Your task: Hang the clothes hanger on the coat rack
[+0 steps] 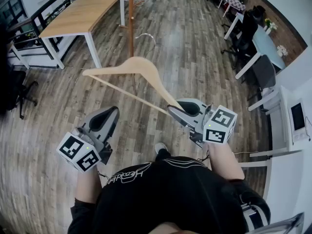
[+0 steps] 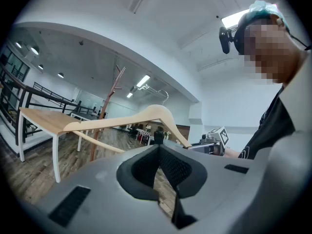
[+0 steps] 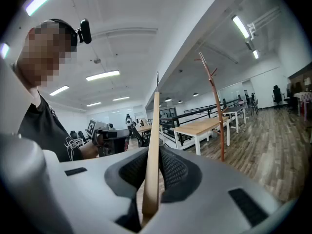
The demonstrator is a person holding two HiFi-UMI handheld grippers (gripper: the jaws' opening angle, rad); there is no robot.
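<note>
Two claws show low in the head view, one in each hand of the person (image 1: 165, 194), over a grey-brown plank floor (image 1: 195, 43). The right claw (image 3: 156, 147) is clamped on a pale wooden clothes hanger (image 1: 131, 71): in the right gripper view its dark ribbed pads press on either side of the flat wood, which rises edge-on from between them. The grip is at the tip of one arm of the hanger. From there the hanger reaches forward and to the left across the head view, lying roughly level in the air, its straight lower bar running under the curved shoulders. Its thin metal hook (image 1: 146, 35) points away from the person and is free in the air. The left claw (image 2: 157, 147) has its jaws together at the tips with nothing between them; in the head view it sits below the hanger's free arm, apart from it. The reddish-brown wooden coat rack (image 3: 214, 96), a slim pole with short branching pegs at the top, stands upright on the floor ahead; the right gripper view shows it beyond the hanger and apart from it. In the head view the pole passes just left of the hook. A long light-wood surface on white legs (image 1: 83, 13) stands to the left of the rack
</note>
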